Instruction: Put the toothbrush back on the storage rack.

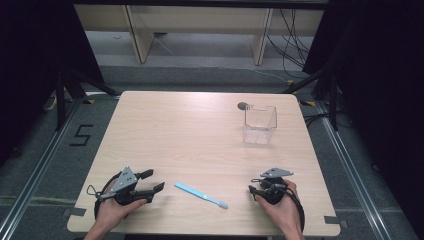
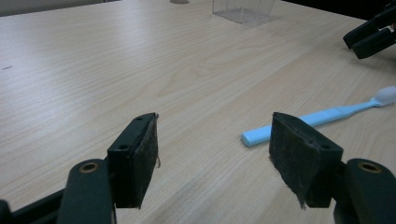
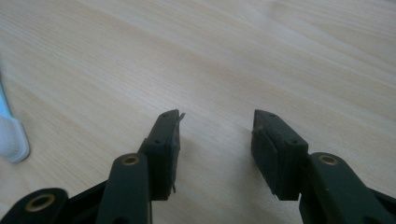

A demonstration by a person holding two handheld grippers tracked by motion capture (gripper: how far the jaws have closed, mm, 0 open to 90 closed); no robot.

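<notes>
On the pale wooden table (image 1: 200,130), a clear plastic cup (image 1: 260,124) stands at two o'clock, empty. At six o'clock a light blue toothbrush (image 1: 200,194) lies flat between my grippers. I hold my left gripper (image 1: 151,181) and right gripper (image 1: 253,189) beside it, jaws spread, gripping nothing. I judge nothing done: picking up and placing remain.

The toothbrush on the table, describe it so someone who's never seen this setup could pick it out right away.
Start at the light wooden table and look along its near edge, between the left hand-held gripper and the right hand-held gripper. The toothbrush lies flat there at a slant, touching neither. It is slim and pale blue with a white head, unlike the clear plastic container standing at the far right.
</notes>
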